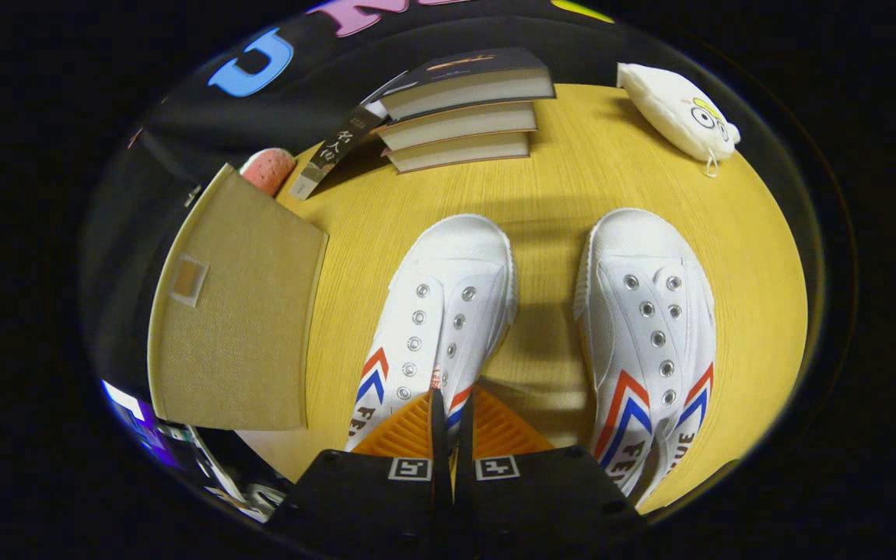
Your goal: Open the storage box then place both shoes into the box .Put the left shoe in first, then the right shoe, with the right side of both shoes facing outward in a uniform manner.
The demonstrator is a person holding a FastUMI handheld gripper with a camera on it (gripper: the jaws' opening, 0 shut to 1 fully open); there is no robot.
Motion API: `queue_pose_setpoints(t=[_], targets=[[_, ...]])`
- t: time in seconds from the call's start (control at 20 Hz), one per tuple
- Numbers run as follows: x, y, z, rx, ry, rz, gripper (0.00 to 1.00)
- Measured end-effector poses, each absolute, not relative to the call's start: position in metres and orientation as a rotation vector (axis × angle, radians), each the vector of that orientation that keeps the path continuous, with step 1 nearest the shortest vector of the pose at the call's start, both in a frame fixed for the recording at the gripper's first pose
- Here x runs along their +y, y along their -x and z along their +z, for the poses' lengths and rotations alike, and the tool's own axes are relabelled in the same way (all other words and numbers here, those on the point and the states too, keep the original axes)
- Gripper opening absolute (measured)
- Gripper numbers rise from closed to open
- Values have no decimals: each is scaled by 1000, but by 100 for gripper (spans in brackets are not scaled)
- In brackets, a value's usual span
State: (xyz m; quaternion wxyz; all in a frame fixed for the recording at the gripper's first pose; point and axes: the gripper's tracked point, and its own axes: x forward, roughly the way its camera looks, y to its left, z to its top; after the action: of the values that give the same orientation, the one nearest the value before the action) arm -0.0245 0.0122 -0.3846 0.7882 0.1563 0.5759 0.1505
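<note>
Seemingly pressed together over the left white canvas shoe's [436,311] heel, the gripper [452,420] risks a slipping hold; the beige fabric storage box [238,311] sits closed alongside.

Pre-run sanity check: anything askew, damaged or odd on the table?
Nothing damaged or spilled. The storage box is shut. One book leans askew against the book stack. Both shoes stand upright, toes away. The gripper fingers are nearly together over the left-hand shoe's side.
</note>
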Motion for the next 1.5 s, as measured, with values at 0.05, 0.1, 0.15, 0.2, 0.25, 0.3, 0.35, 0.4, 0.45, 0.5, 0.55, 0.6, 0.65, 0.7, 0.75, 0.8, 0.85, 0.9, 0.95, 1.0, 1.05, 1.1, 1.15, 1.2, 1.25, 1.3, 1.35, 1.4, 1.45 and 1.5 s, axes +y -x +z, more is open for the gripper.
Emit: queue_pose_setpoints(t=[0.05, 0.1, 0.15, 0.2, 0.25, 0.3, 0.35, 0.4, 0.45, 0.5, 0.55, 0.6, 0.65, 0.7, 0.75, 0.8, 0.85, 0.9, 0.95, 1.0, 1.05, 1.1, 1.15, 1.2, 1.25, 1.3, 1.35, 1.4, 1.45, 1.5], targets=[[11, 23, -383, 1229, -327, 328, 6], [12, 23, -379, 1220, -317, 331, 5], [13, 24, -372, 1209, -319, 336, 6], [14, 28, -366, 1209, -326, 341, 6], [15, 31, -362, 1209, -332, 343, 5], [16, 34, -359, 1205, -339, 343, 5], [16, 37, -356, 1205, -342, 339, 5], [17, 38, -354, 1205, -354, 327, 5], [17, 39, -351, 1204, -376, 307, 5], [19, 40, -346, 1204, -406, 297, 5], [20, 38, -340, 1189, -437, 281, 5], [20, 38, -333, 1180, -463, 267, 5], [20, 37, -325, 1164, -490, 251, 5], [21, 36, -316, 1149, -513, 240, 5], [23, 36, -306, 1137, -542, 228, 5], [26, 35, -295, 1122, -577, 217, 5], [28, 35, -283, 1108, -612, 208, 5], [31, 35, -271, 1095, -641, 204, 5], [33, 34, -259, 1075, -660, 199, 5], [35, 33, -248, 1058, -668, 197, 5], [38, 33, -239, 1046, -675, 196, 5], [41, 31, -227, 1025, -690, 190, 5], [44, 28, -214, 1003, -705, 190, 5], [48, 27, -200, 984, -716, 193, 5], [54, 25, -187, 963, -728, 200, 5], [60, 22, -175, 944, -737, 208, 5], [68, 20, -162, 929, -745, 219, 5], [78, 17, -150, 917, -753, 233, 5], [89, 15, -141, 905, -761, 246, 5], [103, 13, -134, 900, -767, 263, 5]])
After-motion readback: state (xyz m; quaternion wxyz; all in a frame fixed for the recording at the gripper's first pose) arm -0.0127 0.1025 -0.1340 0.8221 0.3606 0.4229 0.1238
